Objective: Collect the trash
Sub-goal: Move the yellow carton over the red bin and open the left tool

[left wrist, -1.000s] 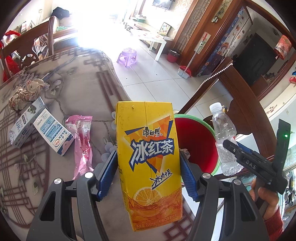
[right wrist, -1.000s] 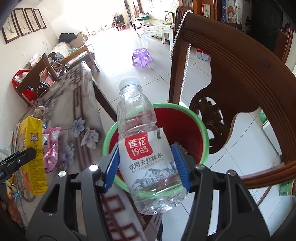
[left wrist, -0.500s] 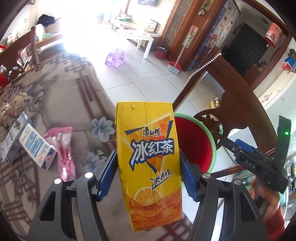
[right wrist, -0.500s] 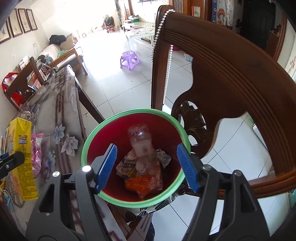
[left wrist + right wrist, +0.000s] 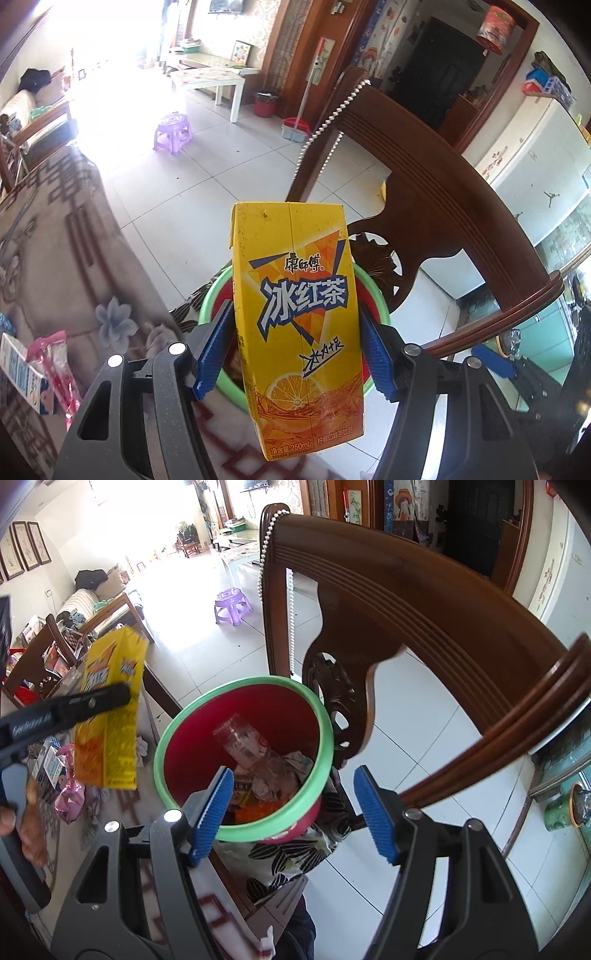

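My left gripper (image 5: 297, 354) is shut on a yellow iced-tea carton (image 5: 295, 332), held upright over the near side of a red bin with a green rim (image 5: 208, 295). From the right wrist view the same carton (image 5: 110, 716) hangs left of the bin's rim (image 5: 236, 683), above the table edge. My right gripper (image 5: 291, 812) stands open and empty over the bin's front rim. A clear water bottle (image 5: 251, 746) lies inside the bin on crumpled wrappers and an orange packet.
A dark wooden chair (image 5: 424, 627) with a bead string rises just behind and right of the bin. On the patterned tablecloth (image 5: 55, 240) to the left lie a pink wrapper (image 5: 59, 365) and a blue-and-white box (image 5: 18, 373). Tiled floor and a purple stool (image 5: 173, 131) lie beyond.
My right gripper opened and the water bottle fell into the bin, where it now lies. My left gripper carried the carton rightward from over the table to over the bin.
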The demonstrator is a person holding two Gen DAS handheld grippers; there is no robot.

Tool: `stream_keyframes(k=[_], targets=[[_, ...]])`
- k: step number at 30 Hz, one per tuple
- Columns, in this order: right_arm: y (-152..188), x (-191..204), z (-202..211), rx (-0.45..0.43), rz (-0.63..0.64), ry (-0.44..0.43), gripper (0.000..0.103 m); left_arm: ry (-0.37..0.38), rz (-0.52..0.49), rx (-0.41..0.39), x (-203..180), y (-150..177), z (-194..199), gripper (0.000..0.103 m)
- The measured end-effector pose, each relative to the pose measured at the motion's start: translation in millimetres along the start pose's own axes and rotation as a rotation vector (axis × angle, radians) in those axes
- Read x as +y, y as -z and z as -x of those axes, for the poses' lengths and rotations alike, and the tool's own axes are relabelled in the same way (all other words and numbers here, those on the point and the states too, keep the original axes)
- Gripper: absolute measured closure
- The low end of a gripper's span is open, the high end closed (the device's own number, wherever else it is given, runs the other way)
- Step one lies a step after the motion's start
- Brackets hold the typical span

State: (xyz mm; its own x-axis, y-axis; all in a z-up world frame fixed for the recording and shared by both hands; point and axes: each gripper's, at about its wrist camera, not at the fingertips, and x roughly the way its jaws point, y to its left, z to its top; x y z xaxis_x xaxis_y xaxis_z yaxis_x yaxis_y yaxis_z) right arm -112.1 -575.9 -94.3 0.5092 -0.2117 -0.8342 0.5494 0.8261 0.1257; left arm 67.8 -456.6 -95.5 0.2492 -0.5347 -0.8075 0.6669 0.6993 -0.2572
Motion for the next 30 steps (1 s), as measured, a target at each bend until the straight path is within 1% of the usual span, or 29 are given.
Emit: stream_keyframes(k=[4,7,17,19,20,26,30], targets=[[6,-2,2,0.008,-0.011,0.004,0.037,0.010,-0.038,-0.005,-14,-5,-4,0.041],[10,-1,2,0.011,-0.010,0.007,0.037,0.015,-0.048,-0.001,-17,-8,-7,0.041],[10,7,-1,0.024,0.002,-0.004,0.037,0.018,-0.064,-0.006,-17,-15,-17,0.040],[9,10,-1,0.022,0.005,-0.007,0.037,0.010,-0.060,-0.003,-16,-14,-18,0.031],[9,11,0,0.022,0.008,-0.008,0.037,0.006,-0.057,-0.010,-16,-14,-17,0.026],[11,19,5,0.014,0.025,-0.009,0.037,0.006,-0.061,-0.043,-12,-6,2,0.026],[15,27,8,0.014,0.040,-0.016,0.037,0.003,-0.018,-0.058,2,4,24,0.026]])
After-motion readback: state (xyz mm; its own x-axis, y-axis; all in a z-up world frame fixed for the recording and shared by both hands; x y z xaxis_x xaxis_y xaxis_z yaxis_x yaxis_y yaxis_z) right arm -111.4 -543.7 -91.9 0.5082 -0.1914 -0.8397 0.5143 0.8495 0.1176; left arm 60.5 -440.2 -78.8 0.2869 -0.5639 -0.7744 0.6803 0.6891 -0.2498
